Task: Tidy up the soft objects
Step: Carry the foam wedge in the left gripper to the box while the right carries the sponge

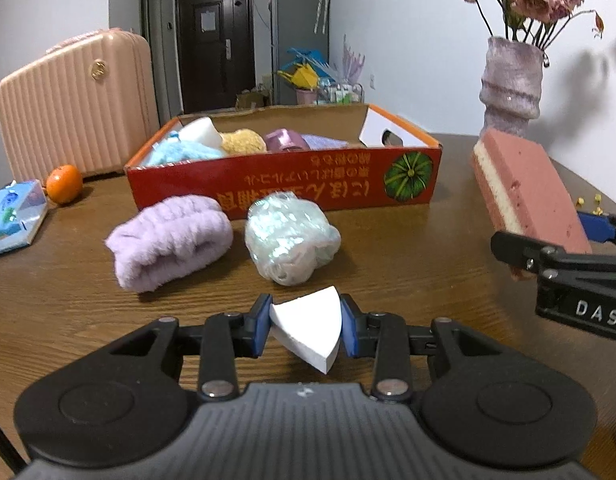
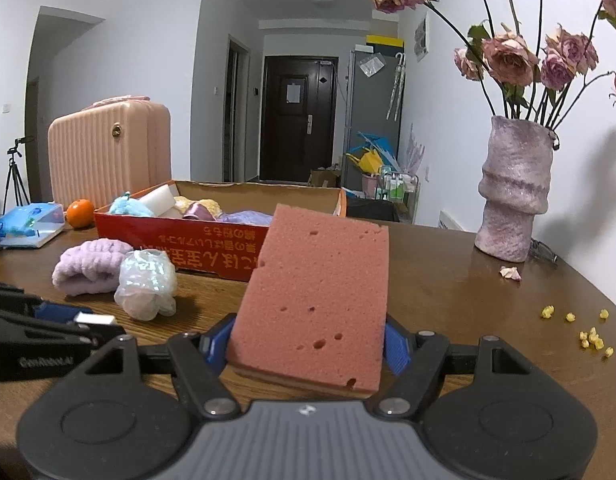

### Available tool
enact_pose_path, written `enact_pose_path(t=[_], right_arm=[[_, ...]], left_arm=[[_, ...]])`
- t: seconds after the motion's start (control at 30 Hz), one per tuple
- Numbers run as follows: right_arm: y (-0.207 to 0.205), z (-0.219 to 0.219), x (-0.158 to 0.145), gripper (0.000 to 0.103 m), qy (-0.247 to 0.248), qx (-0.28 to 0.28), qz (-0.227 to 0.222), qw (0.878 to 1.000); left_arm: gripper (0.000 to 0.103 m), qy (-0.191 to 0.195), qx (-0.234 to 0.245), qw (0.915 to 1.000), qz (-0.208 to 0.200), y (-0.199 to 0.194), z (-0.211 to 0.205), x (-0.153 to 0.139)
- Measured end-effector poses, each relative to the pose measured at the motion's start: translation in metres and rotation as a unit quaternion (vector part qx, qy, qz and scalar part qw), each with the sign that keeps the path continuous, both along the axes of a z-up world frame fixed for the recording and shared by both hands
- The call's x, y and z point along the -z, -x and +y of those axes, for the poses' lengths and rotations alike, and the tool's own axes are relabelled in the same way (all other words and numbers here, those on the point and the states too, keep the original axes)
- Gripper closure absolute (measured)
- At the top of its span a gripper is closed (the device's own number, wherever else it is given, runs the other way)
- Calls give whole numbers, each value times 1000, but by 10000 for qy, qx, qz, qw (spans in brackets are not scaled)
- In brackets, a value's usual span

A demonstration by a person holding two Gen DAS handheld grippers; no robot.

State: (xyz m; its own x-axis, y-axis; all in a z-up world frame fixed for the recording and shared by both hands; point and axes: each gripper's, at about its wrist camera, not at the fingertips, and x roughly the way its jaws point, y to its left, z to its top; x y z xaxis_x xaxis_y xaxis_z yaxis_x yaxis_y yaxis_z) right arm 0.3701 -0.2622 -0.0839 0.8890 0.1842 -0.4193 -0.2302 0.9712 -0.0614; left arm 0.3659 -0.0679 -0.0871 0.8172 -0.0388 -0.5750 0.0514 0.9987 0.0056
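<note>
Left gripper (image 1: 306,326) clamps white wedge sponge (image 1: 308,326); right gripper (image 2: 308,338) grips pink sponge block (image 2: 319,292). Lift clear, carry over far red cardboard box (image 1: 284,184) wall.

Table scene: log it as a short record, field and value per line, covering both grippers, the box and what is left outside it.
left gripper: shut on white wedge sponge
right gripper: shut on pink sponge, held tilted above the table
red box: open, holds several soft items along its left side
outside the box: purple towel and plastic-wrapped bundle, side by side in front of it
non-soft items: orange, tissue pack, vase
</note>
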Motion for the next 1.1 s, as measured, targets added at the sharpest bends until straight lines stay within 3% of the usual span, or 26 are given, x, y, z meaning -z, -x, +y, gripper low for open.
enact_pose_path(t=[0.57,1.1], right_arm=[[11,25,-5,31,-122,62,-241,9996],[23,49,-7,31,-140,132,-374,9991]], left_arm=[[67,156,-355,9979,-528,21,34,-26],[67,213,-444,9961,-739,30,63,-36]])
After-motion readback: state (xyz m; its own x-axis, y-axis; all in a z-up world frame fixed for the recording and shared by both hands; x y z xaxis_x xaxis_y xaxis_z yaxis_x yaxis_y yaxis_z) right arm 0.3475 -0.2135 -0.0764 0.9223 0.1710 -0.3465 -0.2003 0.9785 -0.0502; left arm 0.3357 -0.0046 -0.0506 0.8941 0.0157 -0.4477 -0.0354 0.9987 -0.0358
